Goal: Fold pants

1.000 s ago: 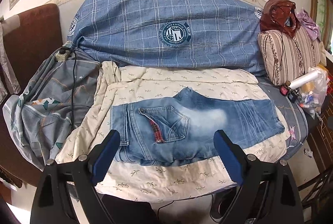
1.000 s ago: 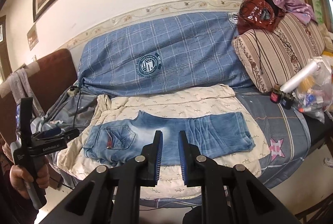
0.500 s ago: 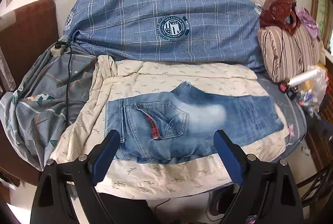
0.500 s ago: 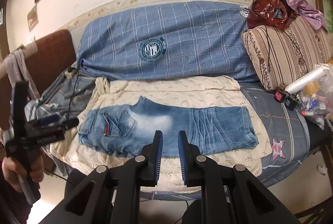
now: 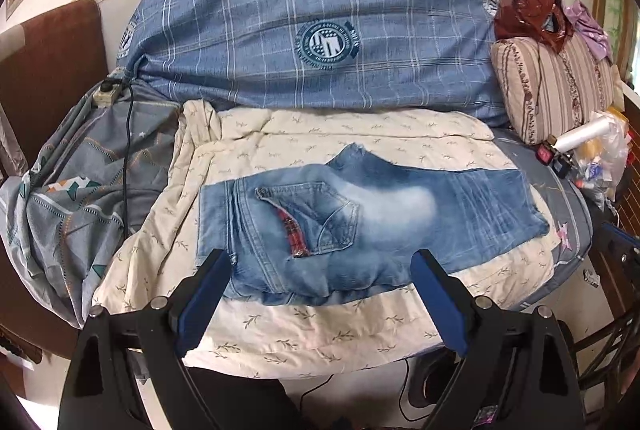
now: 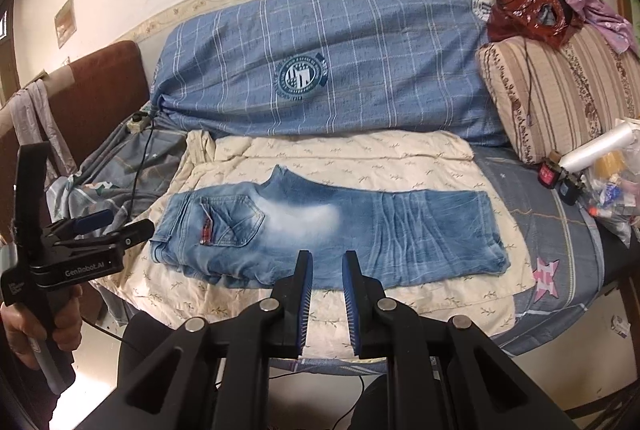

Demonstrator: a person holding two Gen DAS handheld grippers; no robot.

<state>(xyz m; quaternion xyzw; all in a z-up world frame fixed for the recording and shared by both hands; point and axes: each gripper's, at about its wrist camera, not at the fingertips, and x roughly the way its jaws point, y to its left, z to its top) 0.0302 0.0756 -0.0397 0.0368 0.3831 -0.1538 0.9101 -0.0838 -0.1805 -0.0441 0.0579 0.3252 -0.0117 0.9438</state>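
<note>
Blue jeans [image 5: 372, 218] lie flat on a cream quilt [image 5: 320, 326], folded lengthwise with the legs stacked, waist to the left and hems to the right. They also show in the right wrist view [image 6: 328, 230]. My left gripper [image 5: 320, 270] is open and empty, hovering over the near edge of the jeans' waist half; it also shows at the left of the right wrist view [image 6: 116, 226]. My right gripper [image 6: 325, 270] has its jaws nearly closed with a narrow gap, holding nothing, just in front of the jeans' near edge.
A large blue plaid cushion [image 5: 312, 38] lines the back. A striped pillow [image 6: 560, 90] with a red bag [image 6: 532, 6] stands at the right, with bottles and plastic bags [image 6: 600, 174] below it. A grey sheet with a power strip and cable [image 5: 112, 94] lies at the left.
Both grippers have moved closer to the jeans and slightly lower. The jeans have not moved. The jaws have not changed.
</note>
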